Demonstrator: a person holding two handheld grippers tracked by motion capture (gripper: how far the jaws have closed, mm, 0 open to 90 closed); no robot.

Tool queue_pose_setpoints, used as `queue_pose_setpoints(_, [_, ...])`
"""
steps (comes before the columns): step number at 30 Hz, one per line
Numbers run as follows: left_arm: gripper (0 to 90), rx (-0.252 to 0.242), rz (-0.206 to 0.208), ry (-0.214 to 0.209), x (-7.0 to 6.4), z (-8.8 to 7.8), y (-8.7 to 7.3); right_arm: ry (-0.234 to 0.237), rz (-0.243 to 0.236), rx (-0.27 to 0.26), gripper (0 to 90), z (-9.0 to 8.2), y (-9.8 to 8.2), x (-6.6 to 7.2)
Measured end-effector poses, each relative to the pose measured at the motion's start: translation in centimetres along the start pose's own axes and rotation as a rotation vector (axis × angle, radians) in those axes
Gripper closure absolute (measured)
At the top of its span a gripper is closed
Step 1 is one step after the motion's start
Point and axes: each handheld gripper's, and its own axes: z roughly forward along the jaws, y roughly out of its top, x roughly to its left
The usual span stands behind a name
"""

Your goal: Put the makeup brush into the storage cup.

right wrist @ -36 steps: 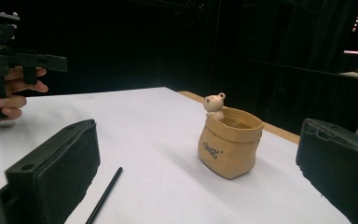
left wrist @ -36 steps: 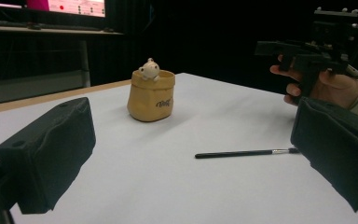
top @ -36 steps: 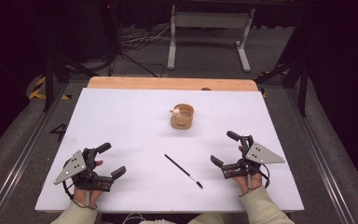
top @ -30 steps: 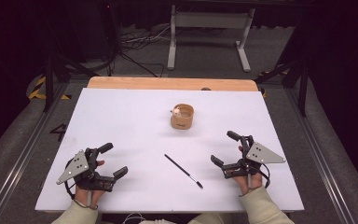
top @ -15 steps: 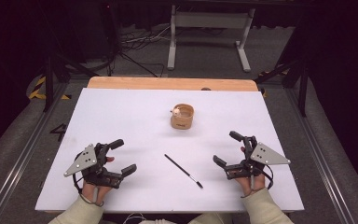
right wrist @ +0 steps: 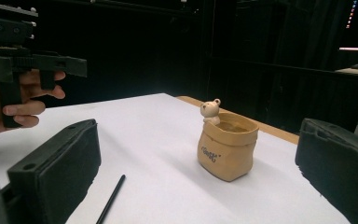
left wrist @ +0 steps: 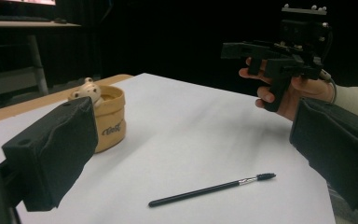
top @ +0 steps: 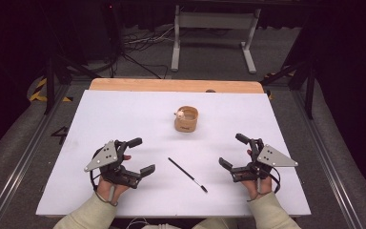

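Left gripper [top: 141, 155] and right gripper [top: 232, 150] rest near the table's [top: 124, 109] front edge, jaws wide apart, holding nothing. Black brush [top: 187, 174] lies flat between them, touching neither. Farther back: tan bear pot [top: 186, 119], upright.

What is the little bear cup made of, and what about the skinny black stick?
The bear cup looks like glazed ceramic shaped as a crumpled tan bag: its folds hold stiff and its surface has a soft sheen, though moulded plastic is possible. The black stick looks like a smooth plastic or painted handle with a shiny metal collar and a small dark bristle tip.
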Motion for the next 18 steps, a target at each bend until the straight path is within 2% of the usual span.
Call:
queue_pose_setpoints(8, [1.7,0.022,-0.004,-0.045,-0.3,1.9,0.2,-0.001,0.015,-0.008,0.3,-0.3,0.0,-0.2])
queue_pose_setpoints(12, [1.0,0.027,-0.015,-0.091,-0.3,3.0,0.8,0.001,0.024,-0.013,0.2,-0.5,0.0,-0.3])
queue_pose_setpoints(18, [1.4,0.039,-0.003,-0.120,-0.4,4.0,1.5,-0.001,0.029,-0.017,0.0,-0.8,0.0,-0.5])
